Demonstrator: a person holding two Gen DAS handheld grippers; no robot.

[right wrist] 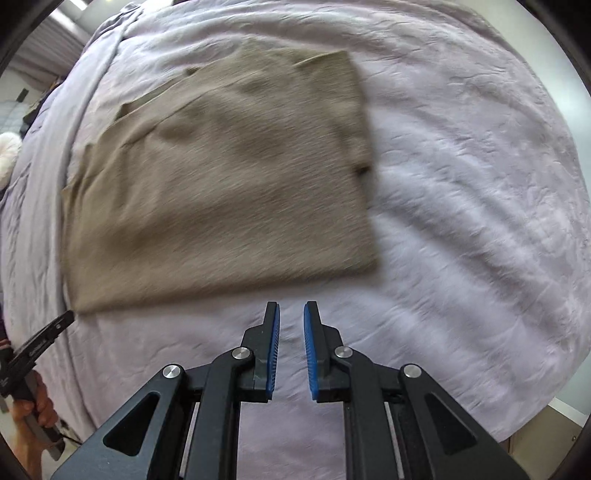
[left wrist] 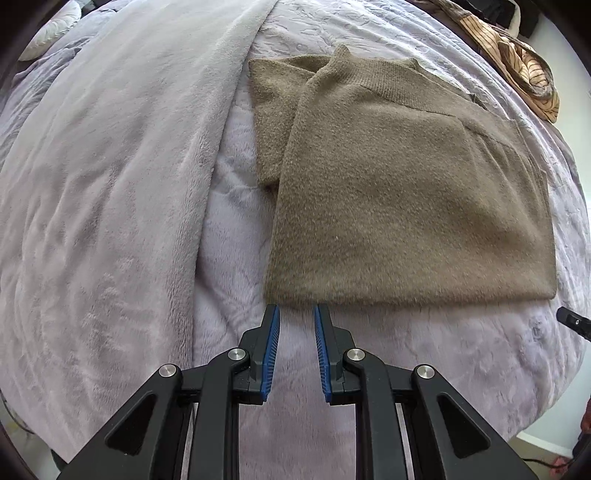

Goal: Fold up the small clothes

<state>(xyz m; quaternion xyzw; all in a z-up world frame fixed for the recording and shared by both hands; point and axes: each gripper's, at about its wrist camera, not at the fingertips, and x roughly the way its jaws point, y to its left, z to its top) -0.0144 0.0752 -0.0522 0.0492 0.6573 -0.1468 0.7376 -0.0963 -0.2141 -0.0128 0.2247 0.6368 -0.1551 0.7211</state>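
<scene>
A tan knitted sweater (left wrist: 399,192) lies folded flat on a lavender bedspread (left wrist: 406,350), sleeves tucked in, collar at the far end. My left gripper (left wrist: 296,312) is open and empty, its tips just short of the sweater's near hem at its left corner. In the right wrist view the sweater (right wrist: 221,177) lies ahead and to the left, blurred. My right gripper (right wrist: 291,308) is open and empty, over the bedspread (right wrist: 461,221) a little short of the hem. The left gripper (right wrist: 55,326) shows at the left edge there; a tip of the right gripper (left wrist: 572,321) shows at the right edge of the left view.
A thick pale plush blanket (left wrist: 110,184) lies along the left of the bed. A striped brown cloth (left wrist: 524,70) lies at the far right edge. A white pillow (left wrist: 51,29) sits at the far left. The bed edge and floor (right wrist: 569,417) lie at the lower right.
</scene>
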